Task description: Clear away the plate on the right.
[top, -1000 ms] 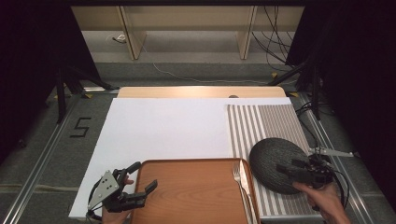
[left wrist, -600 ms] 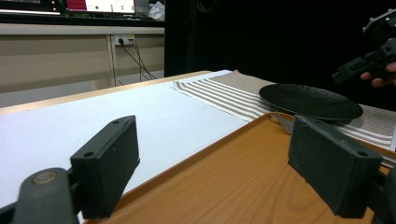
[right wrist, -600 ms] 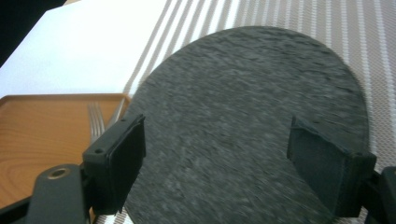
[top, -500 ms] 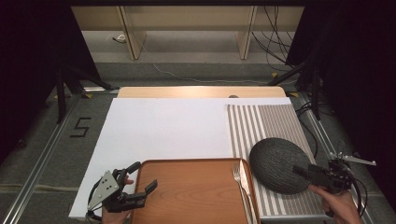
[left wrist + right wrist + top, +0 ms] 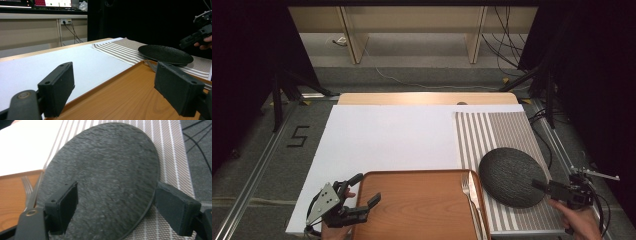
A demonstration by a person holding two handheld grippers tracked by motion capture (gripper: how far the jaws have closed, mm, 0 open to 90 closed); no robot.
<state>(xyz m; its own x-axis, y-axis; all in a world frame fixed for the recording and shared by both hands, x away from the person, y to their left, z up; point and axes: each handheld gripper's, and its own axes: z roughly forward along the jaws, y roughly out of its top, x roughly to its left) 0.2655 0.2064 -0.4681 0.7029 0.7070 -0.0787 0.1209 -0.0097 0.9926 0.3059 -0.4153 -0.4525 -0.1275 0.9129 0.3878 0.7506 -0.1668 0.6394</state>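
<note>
The dark plate [image 5: 512,176] is lying flat on the striped mat [image 5: 497,135], at about 4 o'clock on the table, with its left edge just beside the wooden tray [image 5: 417,207]. It is judged to be stiff, rather heavy and breakable, like stone or ceramic, and its rough surface is probably not slippery. A good hold is expected at the thin rim on the 4 o'clock side, where the right gripper [image 5: 546,186] is placed; one jaw must be brought under the rim, because the plate is low and flat. The right gripper is held wide open and nothing is gripped; in the right gripper view the plate [image 5: 100,177] is seen between the jaws. The left gripper [image 5: 362,197] is also open and empty, at the tray's 9 o'clock edge.

Counted: one plate, one mat, one tray, one fork [image 5: 472,197] on the tray's right side, two grippers.
</note>
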